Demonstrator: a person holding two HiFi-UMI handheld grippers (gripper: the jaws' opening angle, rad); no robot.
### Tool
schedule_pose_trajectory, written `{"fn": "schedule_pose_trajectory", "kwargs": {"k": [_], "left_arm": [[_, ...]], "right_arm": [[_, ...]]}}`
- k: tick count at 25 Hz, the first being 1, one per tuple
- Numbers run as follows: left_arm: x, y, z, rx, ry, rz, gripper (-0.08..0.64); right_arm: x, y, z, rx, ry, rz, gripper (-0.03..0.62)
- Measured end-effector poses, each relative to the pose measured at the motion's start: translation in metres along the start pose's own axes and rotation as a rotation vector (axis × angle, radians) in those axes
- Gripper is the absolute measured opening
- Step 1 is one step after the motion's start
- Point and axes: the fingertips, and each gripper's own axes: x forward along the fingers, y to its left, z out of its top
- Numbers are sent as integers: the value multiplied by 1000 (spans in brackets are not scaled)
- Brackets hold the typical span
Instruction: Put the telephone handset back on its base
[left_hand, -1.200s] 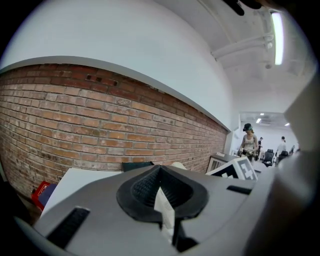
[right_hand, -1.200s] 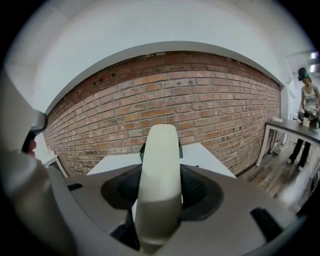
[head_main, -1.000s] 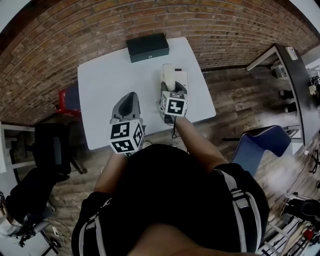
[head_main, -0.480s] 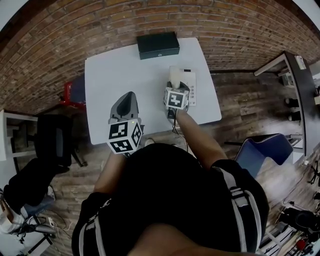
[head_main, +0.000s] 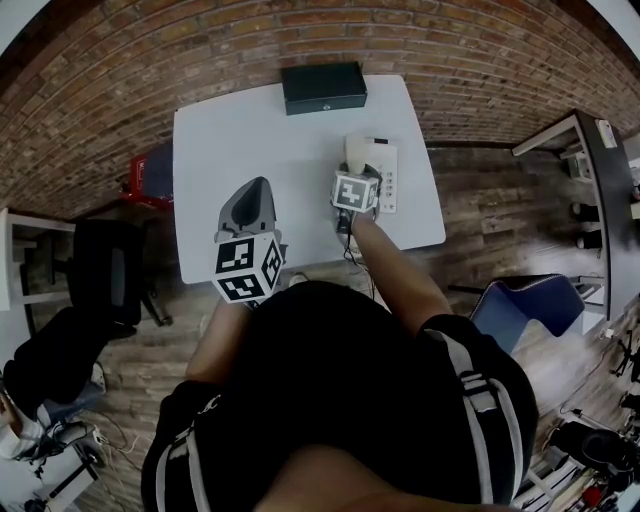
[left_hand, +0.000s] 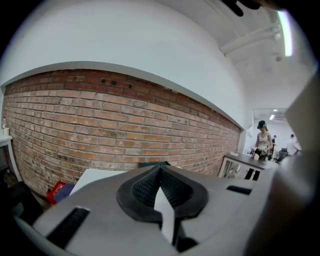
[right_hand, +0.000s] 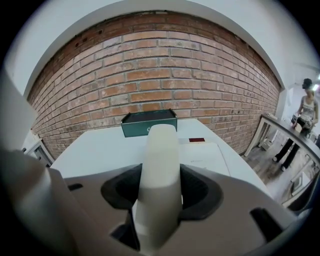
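Clamping handset (right_hand: 159, 165) by base (head_main: 389, 176) near table's (head_main: 230, 135) right edge, R gripper (head_main: 356, 172) jaws; L gripper (left_hand: 161, 175) jaws together over open tabletop.

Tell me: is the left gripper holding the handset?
No, the left gripper has its jaws together with nothing between them; the handset is clamped in the right gripper.

Empty left claw (left_hand: 160, 175), jaws together

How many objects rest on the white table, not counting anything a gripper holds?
2: a dark box at the far edge, and the telephone base near the right edge, partly behind the right gripper holding the handset.
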Motion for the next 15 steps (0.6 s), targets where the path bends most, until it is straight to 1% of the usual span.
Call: {"fn": "schedule_pose_trajectory", "kwargs": {"k": [9, 15], "left_arm": [[3, 3, 0, -1, 4, 7, -5], [5, 4, -3, -6, 15, 10, -5]], "right_arm": [[12, -2, -16, 13, 42, 1, 199], [15, 0, -16, -2, 48, -6, 201]]}}
